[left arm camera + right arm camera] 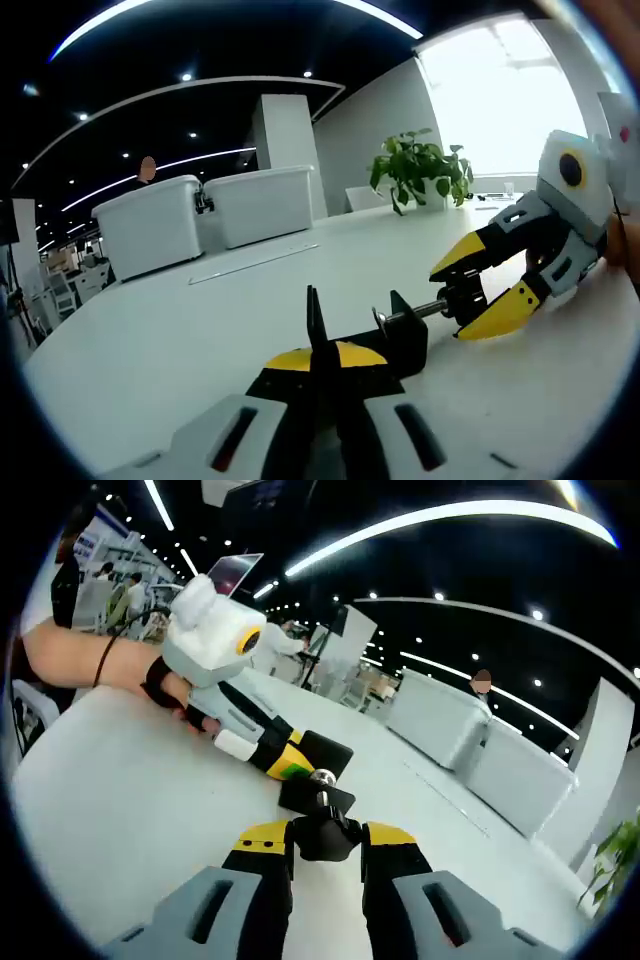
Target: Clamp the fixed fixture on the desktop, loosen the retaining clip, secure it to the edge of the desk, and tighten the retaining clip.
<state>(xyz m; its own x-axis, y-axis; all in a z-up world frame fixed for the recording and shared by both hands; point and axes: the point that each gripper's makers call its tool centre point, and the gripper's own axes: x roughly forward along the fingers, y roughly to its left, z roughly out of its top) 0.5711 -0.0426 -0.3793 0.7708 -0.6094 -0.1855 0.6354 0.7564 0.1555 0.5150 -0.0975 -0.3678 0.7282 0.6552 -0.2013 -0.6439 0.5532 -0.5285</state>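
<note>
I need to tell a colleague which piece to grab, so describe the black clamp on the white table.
On the white table, between the two yellow-tipped grippers, sits a black clamp. Unlike the white bins behind it, it is small, dark and C-shaped, with a silver screw.

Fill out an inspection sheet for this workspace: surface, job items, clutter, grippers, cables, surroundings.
Surface: white desk, glossy, mostly bare.
Job's things: black clamp fixture standing on the desk; its screw ends in a black knob.
Clutter: a thin strip lying on the desk.
Grippers: left gripper shut on the clamp fixture's upright plate; right gripper shut on the knob.
Cables: nothing seen.
Surroundings: two white lidded storage bins at the far side of the desk, potted plant by a bright window, white pillar, ceiling light strips, a person's forearm behind the left gripper.
</note>
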